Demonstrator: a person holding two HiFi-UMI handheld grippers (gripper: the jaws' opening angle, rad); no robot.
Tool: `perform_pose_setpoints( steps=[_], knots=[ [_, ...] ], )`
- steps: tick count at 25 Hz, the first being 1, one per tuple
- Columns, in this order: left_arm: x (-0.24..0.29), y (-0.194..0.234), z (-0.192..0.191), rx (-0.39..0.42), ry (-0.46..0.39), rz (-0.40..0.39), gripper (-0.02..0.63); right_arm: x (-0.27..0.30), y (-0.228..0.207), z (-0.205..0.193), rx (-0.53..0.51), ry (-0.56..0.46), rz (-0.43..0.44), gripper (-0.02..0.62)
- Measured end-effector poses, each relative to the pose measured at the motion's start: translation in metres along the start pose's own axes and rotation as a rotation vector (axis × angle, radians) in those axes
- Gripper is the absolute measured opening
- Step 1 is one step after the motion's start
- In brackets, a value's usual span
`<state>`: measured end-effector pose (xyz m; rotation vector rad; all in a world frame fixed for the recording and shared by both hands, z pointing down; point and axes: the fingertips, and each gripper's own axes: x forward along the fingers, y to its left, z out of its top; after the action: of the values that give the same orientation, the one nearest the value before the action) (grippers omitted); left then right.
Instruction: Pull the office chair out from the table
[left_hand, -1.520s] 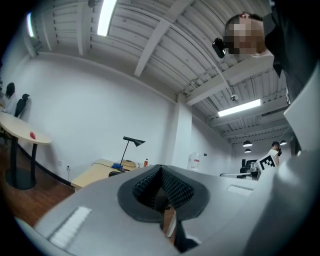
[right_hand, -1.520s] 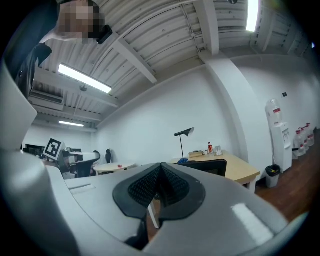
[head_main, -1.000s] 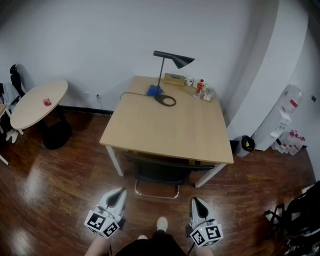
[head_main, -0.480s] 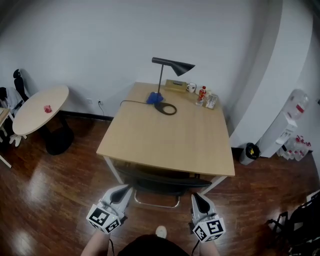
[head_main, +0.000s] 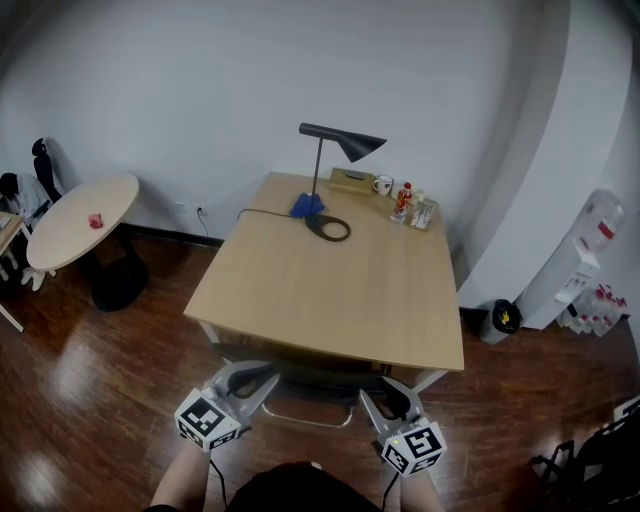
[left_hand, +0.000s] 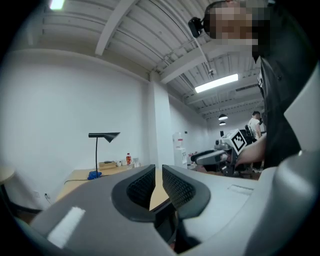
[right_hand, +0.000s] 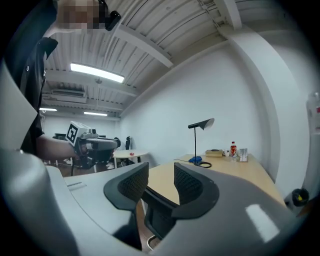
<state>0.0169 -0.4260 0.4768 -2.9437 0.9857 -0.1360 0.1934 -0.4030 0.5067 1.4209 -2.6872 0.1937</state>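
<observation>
The black office chair (head_main: 310, 378) is tucked under the near edge of the wooden table (head_main: 330, 280); only its back and chrome base show. My left gripper (head_main: 255, 382) is at the left end of the chair back, my right gripper (head_main: 385, 398) at the right end. In the left gripper view the left gripper (left_hand: 158, 174) has its jaws nearly together with nothing between them, and the chair's rim (left_hand: 163, 216) lies just below. The right gripper (right_hand: 161, 172) is opening its jaws; the chair back (right_hand: 157, 215) lies below and beyond the pads, untouched.
A black desk lamp (head_main: 335, 145), a mug and bottles (head_main: 403, 195) stand at the table's far end. A round side table (head_main: 80, 210) is at the left. A small bin (head_main: 497, 320) and a water dispenser (head_main: 590, 250) stand to the right by the wall.
Both grippers have moved forward from open floor up to the chair back at the table's near edge. The right gripper's jaws have spread apart.
</observation>
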Motion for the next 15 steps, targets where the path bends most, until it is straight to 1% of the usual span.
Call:
perform_pose_setpoints(
  steps=[2,5,7,10,12,15],
  knots=[
    [0.010,-0.001,-0.004,0.077,0.049,-0.014,0.047,0.005,-0.003,0.000,-0.042,0.023,0.035,0.187],
    [0.020,0.002,-0.017,0.128,0.121,-0.027,0.128,0.016,-0.004,-0.004,-0.114,0.069,0.086,0.220],
    [0.024,0.000,-0.031,0.175,0.186,-0.057,0.143,0.022,0.001,-0.011,-0.190,0.107,0.114,0.245],
    [0.031,-0.003,-0.055,0.289,0.324,-0.137,0.195,0.035,0.007,-0.024,-0.342,0.205,0.140,0.261],
    [0.032,-0.003,-0.069,0.372,0.404,-0.201,0.215,0.044,0.012,-0.038,-0.443,0.284,0.172,0.272],
    [0.032,-0.005,-0.088,0.444,0.497,-0.302,0.246,0.050,0.021,-0.063,-0.575,0.406,0.244,0.285]
  ],
)
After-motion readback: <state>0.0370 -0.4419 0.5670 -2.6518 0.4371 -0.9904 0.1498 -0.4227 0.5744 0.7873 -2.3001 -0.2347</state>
